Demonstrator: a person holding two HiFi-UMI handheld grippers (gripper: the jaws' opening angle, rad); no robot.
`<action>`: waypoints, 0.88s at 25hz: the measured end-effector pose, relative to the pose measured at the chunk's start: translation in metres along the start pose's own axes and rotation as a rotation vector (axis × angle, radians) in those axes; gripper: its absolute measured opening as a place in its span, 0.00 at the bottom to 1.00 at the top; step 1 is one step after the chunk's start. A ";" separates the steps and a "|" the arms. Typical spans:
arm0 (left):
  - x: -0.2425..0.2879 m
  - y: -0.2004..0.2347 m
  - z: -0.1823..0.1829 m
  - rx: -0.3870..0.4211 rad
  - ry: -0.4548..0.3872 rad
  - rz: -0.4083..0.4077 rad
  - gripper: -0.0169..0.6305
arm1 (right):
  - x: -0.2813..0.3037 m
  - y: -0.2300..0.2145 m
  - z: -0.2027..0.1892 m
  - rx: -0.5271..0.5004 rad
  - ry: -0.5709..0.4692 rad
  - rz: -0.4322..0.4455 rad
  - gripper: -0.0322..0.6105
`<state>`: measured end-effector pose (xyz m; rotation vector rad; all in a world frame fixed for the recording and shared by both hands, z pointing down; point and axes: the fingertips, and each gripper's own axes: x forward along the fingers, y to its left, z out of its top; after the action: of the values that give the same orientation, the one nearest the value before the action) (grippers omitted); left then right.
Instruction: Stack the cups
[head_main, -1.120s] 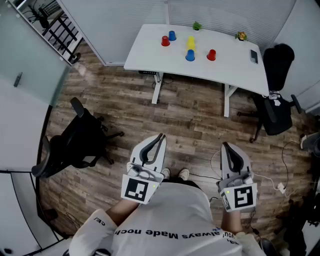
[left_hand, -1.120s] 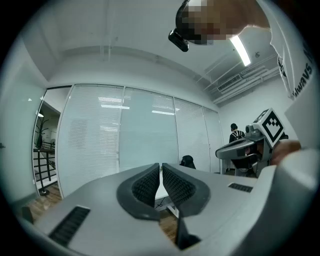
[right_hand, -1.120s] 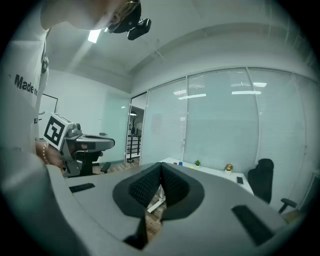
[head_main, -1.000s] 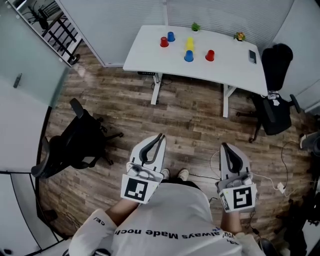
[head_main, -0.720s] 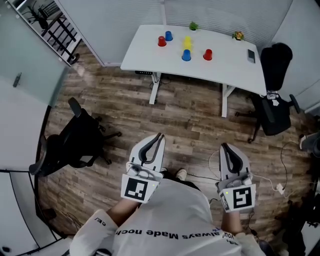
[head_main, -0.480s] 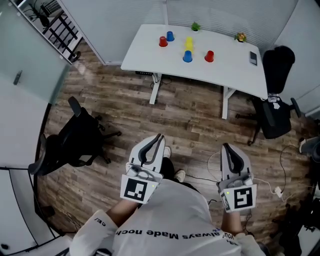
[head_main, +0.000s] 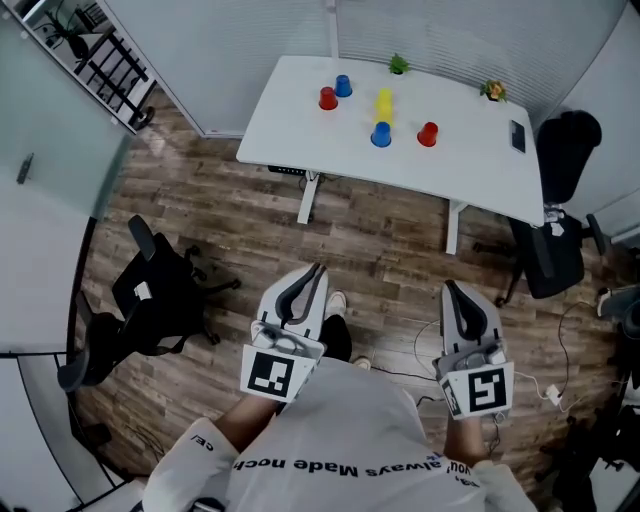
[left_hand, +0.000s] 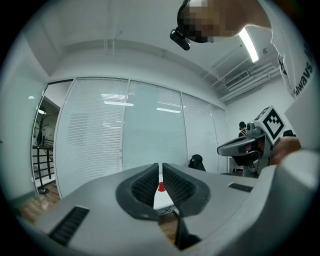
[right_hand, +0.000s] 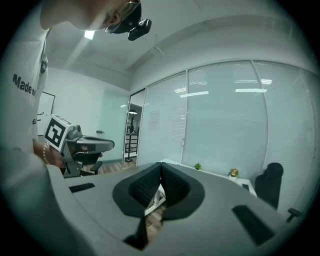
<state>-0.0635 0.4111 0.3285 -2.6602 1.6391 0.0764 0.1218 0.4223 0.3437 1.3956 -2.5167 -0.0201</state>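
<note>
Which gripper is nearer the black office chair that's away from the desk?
Left. The left gripper is just right of that chair; the right gripper is farther right.

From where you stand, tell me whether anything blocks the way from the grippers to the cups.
Nothing visible does. Bare wooden floor lies between the left gripper, the right gripper and the white table bearing the cups. One black chair stands off to the left, another off to the right.
</note>
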 end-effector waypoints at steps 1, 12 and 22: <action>0.013 0.012 0.002 0.000 -0.007 0.000 0.06 | 0.016 -0.005 0.005 -0.006 0.000 -0.001 0.06; 0.120 0.116 0.014 0.025 -0.020 -0.032 0.06 | 0.151 -0.037 0.044 0.011 -0.010 -0.020 0.06; 0.204 0.138 0.005 0.010 -0.010 -0.071 0.06 | 0.213 -0.095 0.040 0.037 0.003 -0.064 0.06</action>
<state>-0.0951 0.1677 0.3150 -2.7023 1.5363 0.0804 0.0839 0.1888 0.3393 1.4890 -2.4806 0.0162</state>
